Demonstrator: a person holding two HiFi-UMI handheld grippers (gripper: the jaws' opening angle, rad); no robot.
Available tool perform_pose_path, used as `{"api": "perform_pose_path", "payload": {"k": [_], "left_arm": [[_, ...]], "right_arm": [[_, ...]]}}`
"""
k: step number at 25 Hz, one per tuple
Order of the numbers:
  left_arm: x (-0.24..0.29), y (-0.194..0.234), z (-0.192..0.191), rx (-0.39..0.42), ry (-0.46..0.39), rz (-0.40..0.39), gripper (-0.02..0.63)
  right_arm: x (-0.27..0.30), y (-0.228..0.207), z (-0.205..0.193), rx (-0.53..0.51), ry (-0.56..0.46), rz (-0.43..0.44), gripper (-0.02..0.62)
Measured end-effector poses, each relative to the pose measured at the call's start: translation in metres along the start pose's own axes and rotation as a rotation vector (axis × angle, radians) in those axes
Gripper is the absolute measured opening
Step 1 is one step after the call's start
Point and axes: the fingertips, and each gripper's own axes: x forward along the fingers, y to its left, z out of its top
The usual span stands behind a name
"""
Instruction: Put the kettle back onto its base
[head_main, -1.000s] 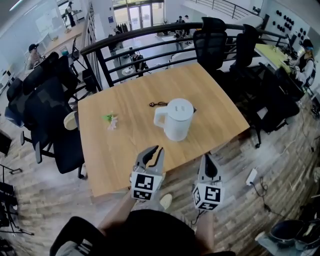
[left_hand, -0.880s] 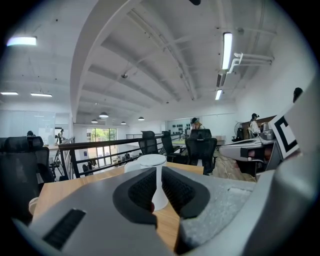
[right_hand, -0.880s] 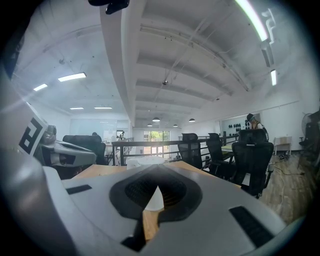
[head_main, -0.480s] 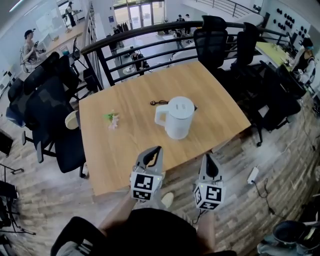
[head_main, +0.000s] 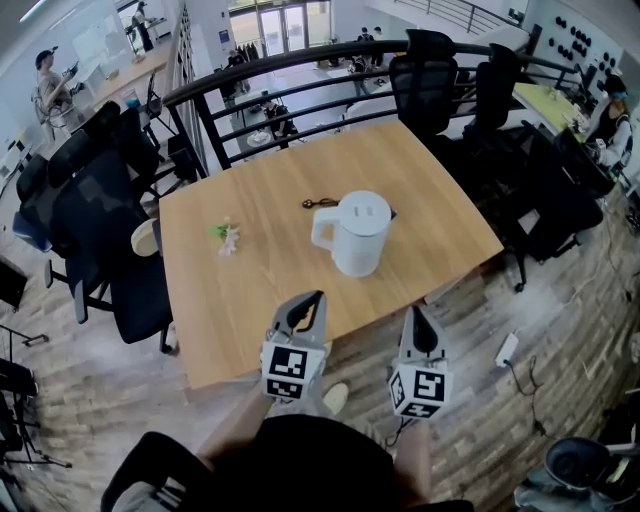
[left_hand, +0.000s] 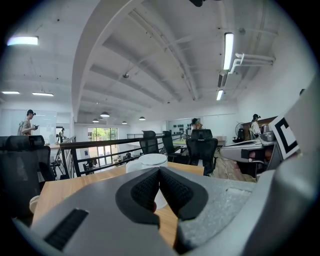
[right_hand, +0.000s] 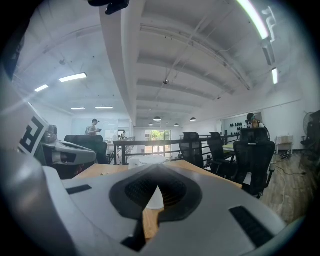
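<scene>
The white kettle (head_main: 355, 235) stands upright a little past the middle of the wooden bench (head_main: 250, 300), lid on, its handle turned to 9 o'clock in the head view. A dark sliver (head_main: 389, 214) peeks out at its 2 o'clock side; we cannot tell whether that is the base. At the kettle's 11 o'clock, near it but not touching, lies a small dark object (head_main: 318, 205). Well apart at 9 o'clock sits a green and pink scrap (head_main: 225, 238).

Both claws hang off the near edge of the bench, well short of the kettle. From the left claw (head_main: 316, 300) the kettle lies at about 1 o'clock; from the right claw (head_main: 415, 316) it lies at about 11 o'clock. Neither touches it.

In the left gripper view we see the left claw's ribbed pads pressed together at the tip, nothing between them, the kettle beyond them. The right gripper view shows the right claw's tips meeting too, holding nothing, with the kettle straight ahead.

A black railing (head_main: 300, 70) runs past the bench's far edge at 12 o'clock, and office chairs (head_main: 425, 75) stand around it.
</scene>
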Motion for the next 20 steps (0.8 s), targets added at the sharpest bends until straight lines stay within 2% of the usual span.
{"api": "perform_pose_path", "payload": {"k": [9, 20], "left_arm": [[0.0005, -0.0017, 0.0012, 0.004, -0.003, -0.008, 0.003], [-0.0001, 0.0, 0.0015, 0.005, -0.003, -0.013, 0.003]], "right_arm": [[-0.0006, -0.0014, -0.0086, -0.01, 0.004, -0.001, -0.002], [0.0003, 0.0028, -0.0011, -0.01, 0.0, -0.006, -0.002]]}}
